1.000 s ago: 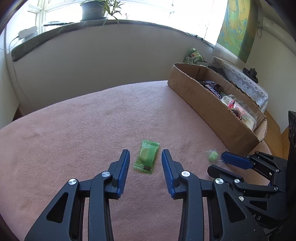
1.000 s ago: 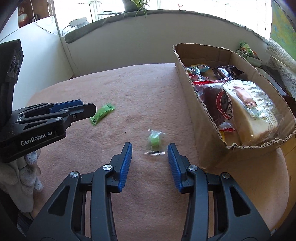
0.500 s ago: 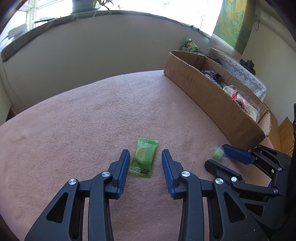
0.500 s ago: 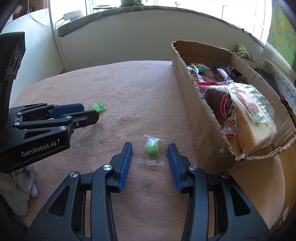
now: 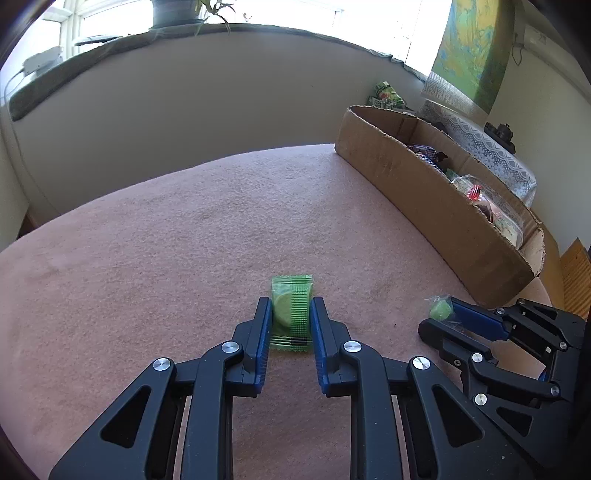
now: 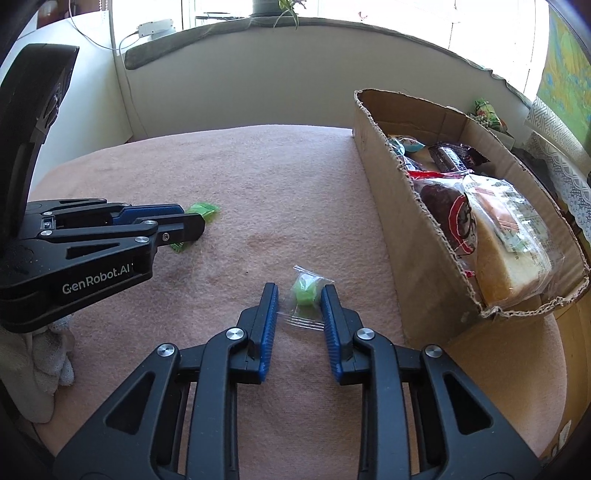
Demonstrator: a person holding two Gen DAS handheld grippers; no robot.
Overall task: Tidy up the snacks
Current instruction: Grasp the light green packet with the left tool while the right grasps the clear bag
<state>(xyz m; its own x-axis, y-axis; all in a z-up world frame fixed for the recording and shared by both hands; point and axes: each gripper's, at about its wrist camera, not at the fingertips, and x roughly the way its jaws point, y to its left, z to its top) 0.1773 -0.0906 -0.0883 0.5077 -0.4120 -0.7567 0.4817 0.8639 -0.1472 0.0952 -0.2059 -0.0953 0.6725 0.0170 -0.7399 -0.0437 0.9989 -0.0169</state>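
- Our left gripper (image 5: 290, 312) has its blue pads pressed against both sides of the green packet (image 5: 291, 308), clamped on it down on the pink cloth (image 5: 184, 240); the packet's far end pokes out past the fingertips and its crimped near end shows between the fingers.
- Our right gripper (image 6: 300, 299) is closed about the small green candy (image 6: 306, 291) in its clear wrapper: the right pad touches the sweet, while on the left we cannot tell if the pad meets it or only the film. The wrapper's flat tail lies between the fingers on the cloth.
- From the right wrist we see the left gripper side-on, the packet's ends peeping out around its tip.
- Out to the right stands the cardboard box (image 6: 417, 236), its long wall just beside the right gripper, nothing between them.
- Inside we spot a wrapped bread loaf (image 6: 509, 236), a dark round cake pack (image 6: 448, 206) and a dark bar (image 6: 448, 155) further back.
- Beyond the cloth, a pale wall, with a potted plant (image 5: 177, 11) on the sill.
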